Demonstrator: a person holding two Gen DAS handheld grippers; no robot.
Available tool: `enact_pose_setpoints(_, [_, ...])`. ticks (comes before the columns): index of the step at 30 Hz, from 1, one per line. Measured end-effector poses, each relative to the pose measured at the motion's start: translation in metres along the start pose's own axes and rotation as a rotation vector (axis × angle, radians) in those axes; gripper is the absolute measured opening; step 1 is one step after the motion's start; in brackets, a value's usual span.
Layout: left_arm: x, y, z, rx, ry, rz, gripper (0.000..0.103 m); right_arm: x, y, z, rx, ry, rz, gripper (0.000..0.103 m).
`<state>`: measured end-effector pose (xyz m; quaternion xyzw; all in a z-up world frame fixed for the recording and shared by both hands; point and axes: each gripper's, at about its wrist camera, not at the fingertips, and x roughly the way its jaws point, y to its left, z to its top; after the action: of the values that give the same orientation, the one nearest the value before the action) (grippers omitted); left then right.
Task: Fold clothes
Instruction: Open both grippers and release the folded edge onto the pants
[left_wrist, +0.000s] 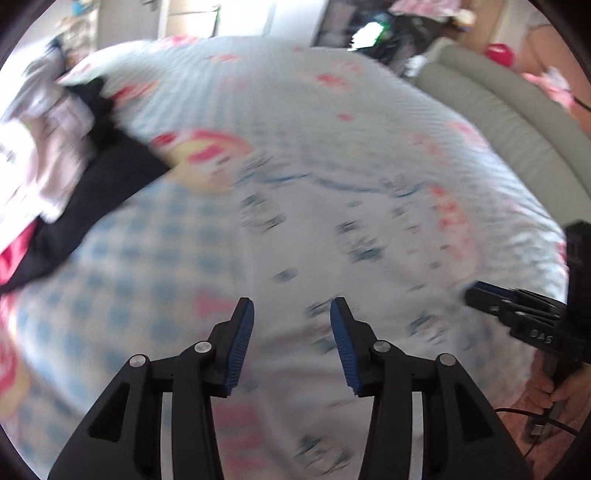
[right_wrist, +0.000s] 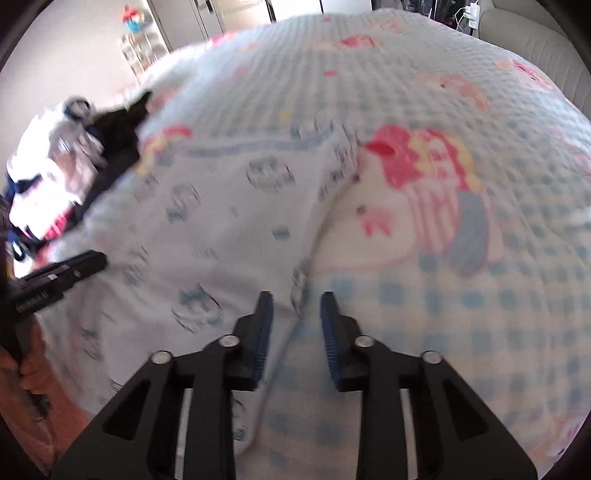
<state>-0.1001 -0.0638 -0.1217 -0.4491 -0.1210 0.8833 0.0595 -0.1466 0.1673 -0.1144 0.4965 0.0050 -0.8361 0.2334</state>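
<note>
Across the checked bedspread (right_wrist: 480, 295) your pale printed garment (right_wrist: 229, 221) lies spread flat, apparently unfolded. Left tongs (left_wrist: 291, 310) and right tongs (right_wrist: 296, 301) hover part-open and empty; unsorted clothes (left_wrist: 44, 147) wait beside it.

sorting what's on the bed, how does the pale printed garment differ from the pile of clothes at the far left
The pale printed garment lies spread flat, a single piece; the pile of clothes is heaped, mixing white, black and pink. The garment lies below both grippers; the pile is off to the side. Both rest on the checked bedspread.
</note>
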Motion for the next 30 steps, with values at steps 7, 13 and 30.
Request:
enact_pose_setpoints(7, [0.039, -0.02, -0.02, -0.016, 0.09, 0.077, 0.047, 0.048, 0.013, -0.004, 0.001, 0.101, 0.013, 0.031])
enact_pose_setpoints(13, [-0.002, 0.01, -0.034, -0.076, 0.063, 0.128, 0.043, 0.019, -0.009, -0.021, -0.002, 0.071, -0.081, 0.018])
enact_pose_setpoints(30, [-0.044, 0.019, -0.083, -0.179, 0.074, 0.052, 0.049, -0.01, 0.013, -0.085, 0.109, 0.089, 0.16, 0.027])
